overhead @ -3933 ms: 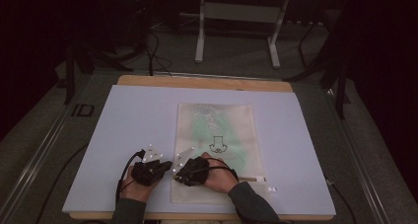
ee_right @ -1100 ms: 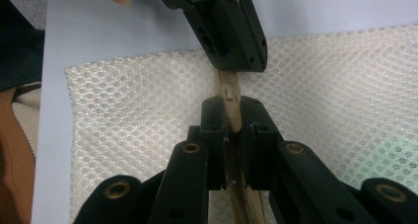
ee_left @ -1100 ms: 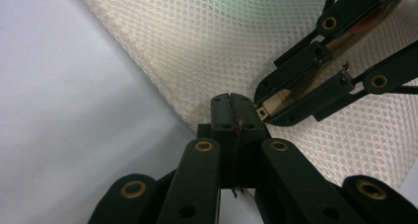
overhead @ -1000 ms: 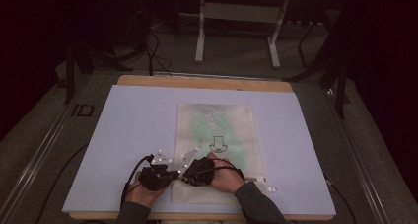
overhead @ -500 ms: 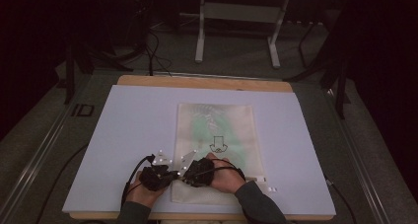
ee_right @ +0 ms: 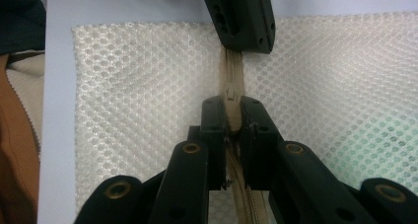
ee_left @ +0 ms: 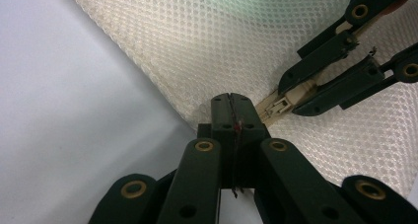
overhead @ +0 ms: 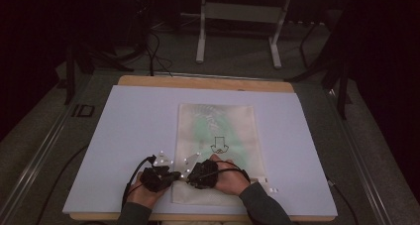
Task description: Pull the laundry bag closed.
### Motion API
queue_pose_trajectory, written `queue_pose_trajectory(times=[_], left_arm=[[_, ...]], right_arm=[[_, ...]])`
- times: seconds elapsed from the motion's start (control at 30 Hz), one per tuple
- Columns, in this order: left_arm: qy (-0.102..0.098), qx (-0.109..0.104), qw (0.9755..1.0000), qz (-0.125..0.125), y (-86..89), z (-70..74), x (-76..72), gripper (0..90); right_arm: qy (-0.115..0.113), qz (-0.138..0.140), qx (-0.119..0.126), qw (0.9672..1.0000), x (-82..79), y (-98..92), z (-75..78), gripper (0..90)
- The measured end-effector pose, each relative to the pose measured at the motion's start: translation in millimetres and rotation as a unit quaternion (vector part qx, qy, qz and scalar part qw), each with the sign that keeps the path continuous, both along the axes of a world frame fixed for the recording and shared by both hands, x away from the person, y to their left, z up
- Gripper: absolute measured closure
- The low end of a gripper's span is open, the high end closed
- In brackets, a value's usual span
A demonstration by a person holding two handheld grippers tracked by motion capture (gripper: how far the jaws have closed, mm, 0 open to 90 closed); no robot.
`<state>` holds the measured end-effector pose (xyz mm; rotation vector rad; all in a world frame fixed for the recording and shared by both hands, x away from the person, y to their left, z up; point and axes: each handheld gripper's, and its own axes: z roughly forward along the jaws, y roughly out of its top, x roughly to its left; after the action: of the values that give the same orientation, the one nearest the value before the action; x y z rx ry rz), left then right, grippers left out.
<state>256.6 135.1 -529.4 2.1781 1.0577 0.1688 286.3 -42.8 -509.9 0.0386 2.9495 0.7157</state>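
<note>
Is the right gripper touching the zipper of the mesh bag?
Touching. In the right gripper view, the right gripper has its jaws clamped on the zipper pull of the mesh bag.

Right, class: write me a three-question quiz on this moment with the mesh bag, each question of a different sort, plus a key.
1. True or false: the left gripper is shut on the mesh bag at the end of its zipper.
2. What do the right gripper's jaws close on? A) the zipper pull B) the arrow printed on the bag C) the white tabletop
3. Fill in: in the high view both grippers work at the bag's ____ edge, the one closest to the person.

Key: 1 true; 2 A; 3 near.
</note>
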Motion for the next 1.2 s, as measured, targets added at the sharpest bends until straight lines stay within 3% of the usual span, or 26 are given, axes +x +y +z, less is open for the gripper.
queue_pose_trajectory(times=[0.17, 1.2], left_arm=[[0.000, -0.001, 1.0000, 0.001, 0.0, -0.1, 0.1, 89.5], [-0.002, 0.006, 1.0000, 0.000, -1.1, 0.5, -0.6, 89.5]], right_arm=[[-0.006, 0.001, -0.013, 0.9999, -2.6, -3.7, 1.6, 82.2], [-0.019, 0.000, -0.023, 0.9996, -8.3, -21.0, 3.7, 82.3]])
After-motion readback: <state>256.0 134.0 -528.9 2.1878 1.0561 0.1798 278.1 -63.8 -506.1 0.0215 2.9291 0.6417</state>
